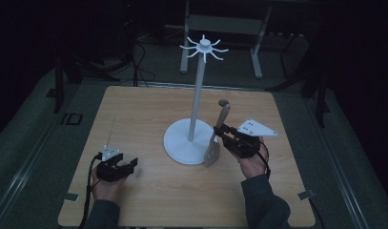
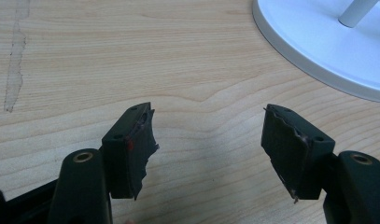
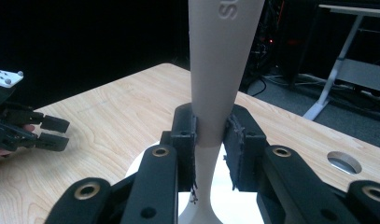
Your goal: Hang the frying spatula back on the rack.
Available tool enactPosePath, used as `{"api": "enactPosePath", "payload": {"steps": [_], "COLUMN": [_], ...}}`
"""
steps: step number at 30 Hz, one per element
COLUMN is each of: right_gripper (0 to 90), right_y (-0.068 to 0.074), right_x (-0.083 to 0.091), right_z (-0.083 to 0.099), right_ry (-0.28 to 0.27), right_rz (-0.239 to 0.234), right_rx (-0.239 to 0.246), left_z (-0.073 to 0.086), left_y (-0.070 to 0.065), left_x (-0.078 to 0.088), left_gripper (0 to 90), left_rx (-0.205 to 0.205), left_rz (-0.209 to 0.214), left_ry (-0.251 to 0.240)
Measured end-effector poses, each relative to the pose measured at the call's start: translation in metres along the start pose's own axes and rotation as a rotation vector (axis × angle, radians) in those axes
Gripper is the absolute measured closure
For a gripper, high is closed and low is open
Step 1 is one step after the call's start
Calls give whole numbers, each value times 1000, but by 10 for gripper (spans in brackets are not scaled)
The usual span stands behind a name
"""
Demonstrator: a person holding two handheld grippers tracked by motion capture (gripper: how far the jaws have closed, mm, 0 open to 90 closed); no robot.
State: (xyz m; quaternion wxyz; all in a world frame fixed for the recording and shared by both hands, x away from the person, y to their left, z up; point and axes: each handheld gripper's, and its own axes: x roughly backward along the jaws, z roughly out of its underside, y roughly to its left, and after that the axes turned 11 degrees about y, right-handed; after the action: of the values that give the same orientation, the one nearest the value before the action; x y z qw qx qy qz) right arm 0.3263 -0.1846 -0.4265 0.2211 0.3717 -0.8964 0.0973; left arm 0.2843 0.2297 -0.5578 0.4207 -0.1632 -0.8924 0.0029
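A white stand rises from a round base in the middle of the wooden table, its thin pole topped by a ring of hooks. My right gripper is shut on the handle of a beige spatula, held roughly upright beside the base with the blade down. In the right gripper view the handle stands clamped in my right gripper. My left gripper rests low at the front left, open and holding nothing; the left gripper view shows bare wood inside it.
The stand's base lies just ahead and right of the left gripper. A grey frame and cables stand on the dark floor behind the table. A round hole is cut in the tabletop. The left gripper shows at the left of the right gripper view.
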Motion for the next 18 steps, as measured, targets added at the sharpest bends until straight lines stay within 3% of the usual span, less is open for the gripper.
{"api": "enactPosePath", "payload": {"steps": [18], "right_gripper": [746], "right_y": [0], "right_x": [0], "right_z": [-14], "right_ry": [-21], "right_rz": [2], "right_rx": [3], "left_z": [0], "left_y": [0], "left_x": [-1], "left_gripper": [343], "left_rx": [-5], "left_rz": [0], "left_ry": [6]}}
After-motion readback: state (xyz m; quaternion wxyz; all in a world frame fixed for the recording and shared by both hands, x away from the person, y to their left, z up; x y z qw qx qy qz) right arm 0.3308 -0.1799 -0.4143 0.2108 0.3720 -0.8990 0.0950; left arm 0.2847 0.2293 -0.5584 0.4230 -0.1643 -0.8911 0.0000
